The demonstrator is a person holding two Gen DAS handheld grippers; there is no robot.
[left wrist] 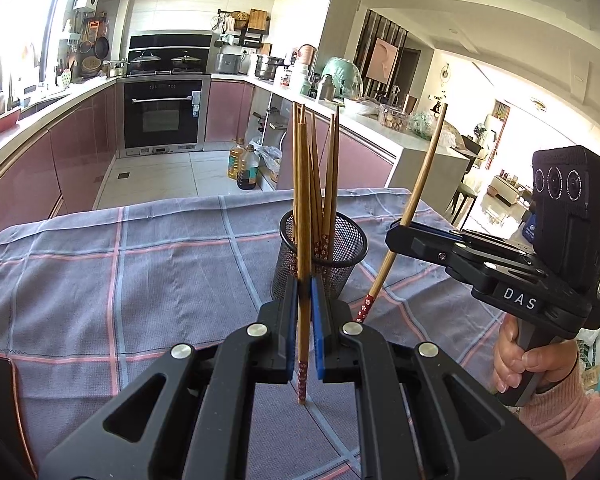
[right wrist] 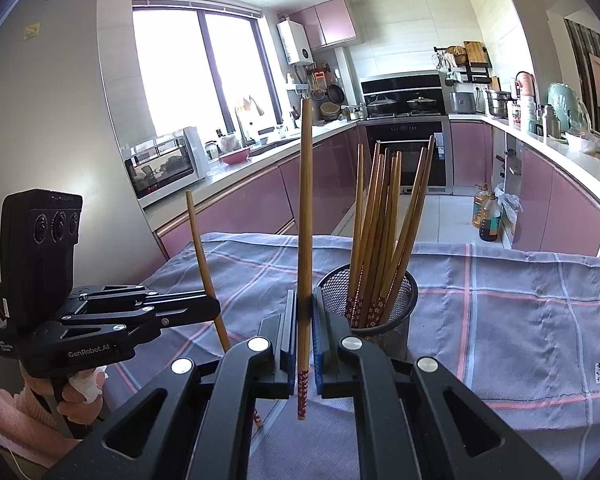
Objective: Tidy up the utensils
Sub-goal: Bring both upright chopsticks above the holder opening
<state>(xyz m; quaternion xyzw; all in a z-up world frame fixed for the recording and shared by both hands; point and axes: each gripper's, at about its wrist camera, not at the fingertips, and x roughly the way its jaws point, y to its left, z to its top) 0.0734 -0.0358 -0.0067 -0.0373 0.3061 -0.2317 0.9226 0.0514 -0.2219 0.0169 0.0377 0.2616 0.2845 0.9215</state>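
Landmark: black mesh cup (left wrist: 323,254) on the plaid cloth (left wrist: 140,280), already holding a fan of wooden chopsticks (left wrist: 320,184), patterned ends down.

Left gripper (left wrist: 305,320) is pinched tight on one chopstick (left wrist: 303,240). The stick is close to upright with the red flowered end hanging below the pads. In its own view it sits directly in front of the cup, on the near side, and the cup rim appears just past the fingertips.

Right gripper (right wrist: 305,320) is also clamped hard on a single chopstick (right wrist: 306,220), near vertical with the patterned end down. The mesh cup (right wrist: 370,300) lies forward and slightly right of its fingertips. From the left camera, the right gripper (left wrist: 398,232) is just beside the cup on its right side, and its stick tilts with the top leaning away from the cup.

Key relation: both sticks already have their long axis roughly in line with the cup's opening, so my read is no reorienting is needed, only lift, carry over the rim and lower. Neither hand looks clearly nearer. The left is head-on to the cup and its stick stands straighter, so it looks like the cleaner first drop.

Risk: the fan in the cup is crowded, so an incoming tip could hit the standing sticks or the rim.
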